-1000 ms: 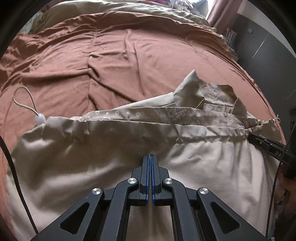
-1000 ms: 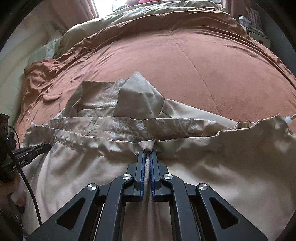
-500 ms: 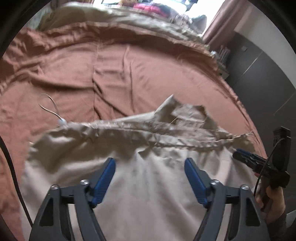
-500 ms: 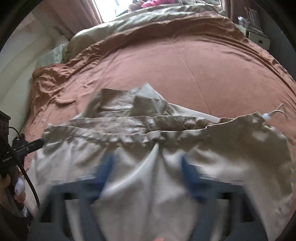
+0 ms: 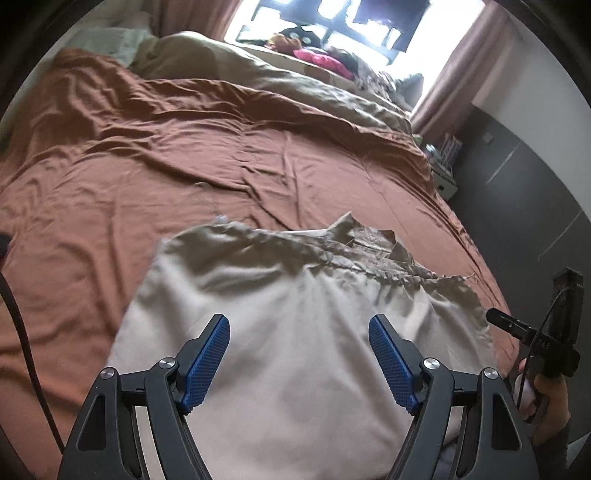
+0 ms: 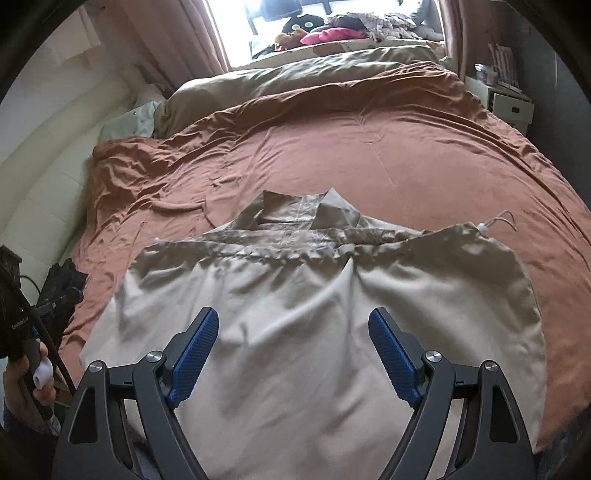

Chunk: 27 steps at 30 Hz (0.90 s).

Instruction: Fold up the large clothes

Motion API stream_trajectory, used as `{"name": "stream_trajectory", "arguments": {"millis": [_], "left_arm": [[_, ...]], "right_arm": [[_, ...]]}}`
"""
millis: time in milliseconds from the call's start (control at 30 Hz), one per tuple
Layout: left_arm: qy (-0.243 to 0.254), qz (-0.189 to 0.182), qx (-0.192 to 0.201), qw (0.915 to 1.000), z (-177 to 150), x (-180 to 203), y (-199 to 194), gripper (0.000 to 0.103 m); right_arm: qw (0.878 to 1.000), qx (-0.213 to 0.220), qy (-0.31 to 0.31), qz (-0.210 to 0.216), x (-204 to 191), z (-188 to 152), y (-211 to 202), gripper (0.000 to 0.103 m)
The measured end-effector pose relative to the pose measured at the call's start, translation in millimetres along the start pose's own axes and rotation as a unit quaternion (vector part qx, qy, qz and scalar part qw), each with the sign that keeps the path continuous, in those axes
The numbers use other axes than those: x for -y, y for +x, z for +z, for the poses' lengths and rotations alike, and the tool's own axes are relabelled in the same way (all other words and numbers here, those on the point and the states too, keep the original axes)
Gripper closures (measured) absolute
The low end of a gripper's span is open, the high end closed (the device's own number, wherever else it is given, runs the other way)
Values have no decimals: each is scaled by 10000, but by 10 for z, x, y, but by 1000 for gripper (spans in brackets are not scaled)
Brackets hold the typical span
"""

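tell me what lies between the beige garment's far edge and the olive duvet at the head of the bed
Only bare, wrinkled brown bedspread lies between the beige garment and the olive duvet; nothing sits on that stretch. The right wrist view shows it best.

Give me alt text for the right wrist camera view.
The open right gripper hovers with nothing between its blue pads over a beige garment spread on a bed's rust-brown cover; a window is beyond.
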<state>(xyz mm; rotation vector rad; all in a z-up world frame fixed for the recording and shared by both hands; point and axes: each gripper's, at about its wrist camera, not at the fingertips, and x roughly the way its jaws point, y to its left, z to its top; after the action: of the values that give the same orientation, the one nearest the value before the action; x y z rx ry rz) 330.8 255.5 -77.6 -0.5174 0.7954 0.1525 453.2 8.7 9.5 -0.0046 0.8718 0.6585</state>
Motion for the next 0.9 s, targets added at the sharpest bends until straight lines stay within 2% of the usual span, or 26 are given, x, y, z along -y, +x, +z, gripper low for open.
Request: {"name": "stream_trajectory", "arguments": {"millis": [133, 333, 567, 733, 900], "left_arm": [[-270, 113, 154, 9995, -192, -228, -323, 24], [-700, 186, 237, 9971, -543, -565, -657, 24], [-1325, 137, 223, 9908, -975, -965, -851, 24], [-1622, 44, 227, 9865, -1264, -1165, -937, 24], [-1857, -29, 160, 9825, -1500, -1334, -924, 24]], "right_arm": [[9998, 74, -67, -181, -143, -181, -201, 20], [10000, -44, -27, -37, -331, -446, -348, 20], [9999, -128, -94, 69, -550, -680, -401, 20], [9994, -311, -150, 94, -705, -875, -282, 21], [9983, -546, -165, 110, -808, -1080, -64, 35]]}}
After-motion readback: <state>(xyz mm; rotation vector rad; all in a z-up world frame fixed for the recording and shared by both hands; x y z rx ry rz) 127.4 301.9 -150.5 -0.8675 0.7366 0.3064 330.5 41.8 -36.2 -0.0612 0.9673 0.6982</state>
